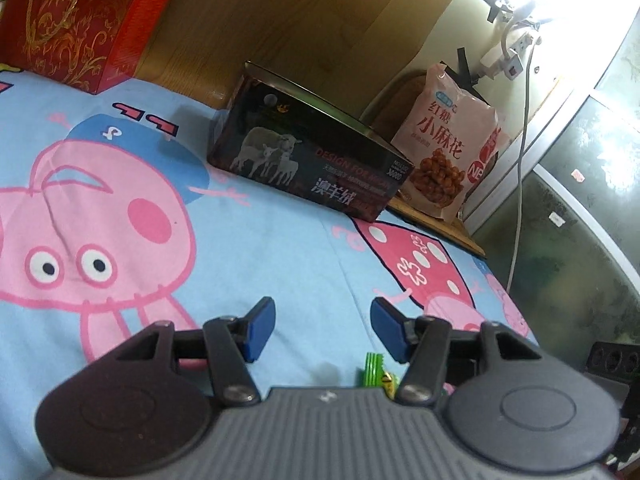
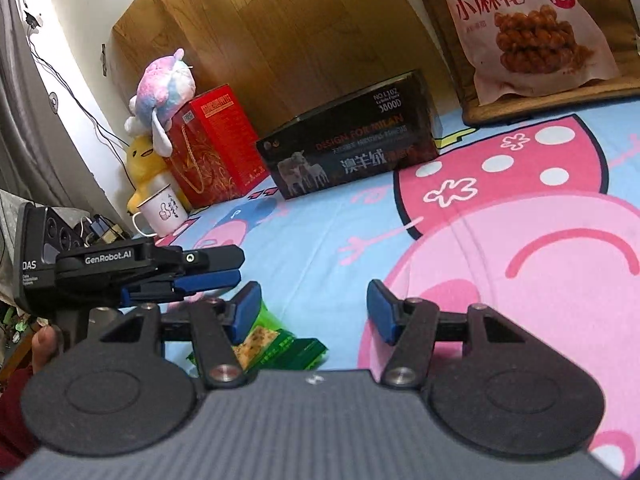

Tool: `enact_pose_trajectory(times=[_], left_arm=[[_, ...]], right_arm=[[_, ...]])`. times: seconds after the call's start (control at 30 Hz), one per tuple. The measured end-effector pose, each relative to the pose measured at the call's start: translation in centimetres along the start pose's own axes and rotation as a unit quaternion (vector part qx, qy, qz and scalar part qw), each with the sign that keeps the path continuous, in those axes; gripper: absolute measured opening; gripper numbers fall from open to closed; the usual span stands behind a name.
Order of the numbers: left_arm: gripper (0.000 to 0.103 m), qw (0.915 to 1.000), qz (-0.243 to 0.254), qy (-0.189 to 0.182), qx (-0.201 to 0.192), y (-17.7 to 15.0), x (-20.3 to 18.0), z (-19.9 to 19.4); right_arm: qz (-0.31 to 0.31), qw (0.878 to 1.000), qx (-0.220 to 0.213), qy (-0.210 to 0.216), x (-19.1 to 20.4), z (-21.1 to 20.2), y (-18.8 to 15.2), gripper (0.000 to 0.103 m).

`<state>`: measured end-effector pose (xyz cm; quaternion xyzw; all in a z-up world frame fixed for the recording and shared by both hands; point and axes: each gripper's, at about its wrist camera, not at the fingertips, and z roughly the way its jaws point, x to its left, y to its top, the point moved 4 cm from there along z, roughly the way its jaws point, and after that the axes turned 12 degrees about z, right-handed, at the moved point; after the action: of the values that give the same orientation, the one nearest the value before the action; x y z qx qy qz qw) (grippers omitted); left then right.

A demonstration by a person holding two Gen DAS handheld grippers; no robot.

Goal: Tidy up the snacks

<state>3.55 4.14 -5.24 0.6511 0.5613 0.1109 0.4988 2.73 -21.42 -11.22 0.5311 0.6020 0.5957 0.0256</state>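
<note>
A green snack packet (image 2: pixel 280 344) lies on the cartoon bed sheet (image 2: pixel 320 240), under and just inside the left finger of my right gripper (image 2: pixel 313 312), which is open with its pads off the packet. In the left wrist view my left gripper (image 1: pixel 324 328) is open with bare sheet between its pads. A green packet (image 1: pixel 376 374) shows low by its right finger, mostly hidden by the gripper body. A pink twisted-snack bag (image 1: pixel 448 148) (image 2: pixel 532 28) leans upright at the back. My left gripper (image 2: pixel 236 270) shows side-on at the left of the right wrist view.
A dark box with sheep printed on it (image 1: pixel 308 152) (image 2: pixel 348 148) lies on the sheet by the wooden headboard (image 2: pixel 280 40). A red gift box (image 1: pixel 80 20) (image 2: pixel 216 144), plush toys (image 2: pixel 160 88) and a white mug (image 2: pixel 162 212) stand to the left. A cable (image 1: pixel 520 160) hangs at the right.
</note>
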Motion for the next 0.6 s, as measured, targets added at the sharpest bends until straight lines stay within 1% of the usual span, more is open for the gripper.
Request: enact_pose_trajectory(times=[0.2,0.37,0.43,0.6], left_arm=[[0.054,0.9999,-0.014,-0.005,-0.005,-0.04,0.39,0.06],[0.054,0.9998,-0.018,-0.004,-0.009,-0.07,0.43,0.05],[0.054,0.9998,-0.018,-0.003,-0.010,-0.07,0.42,0.03],[0.054,0.9997,-0.020,-0.001,-0.012,-0.08,0.39,0.02]], right_arm=[[-0.002,1.000,0.002,0.003,-0.07,0.27,0.10,0.063],[-0.010,1.000,0.010,0.023,0.30,0.35,-0.10,0.079],[-0.014,0.999,0.012,0.027,0.43,0.37,-0.13,0.082],[-0.009,0.999,0.013,0.034,0.36,0.35,-0.07,0.084]])
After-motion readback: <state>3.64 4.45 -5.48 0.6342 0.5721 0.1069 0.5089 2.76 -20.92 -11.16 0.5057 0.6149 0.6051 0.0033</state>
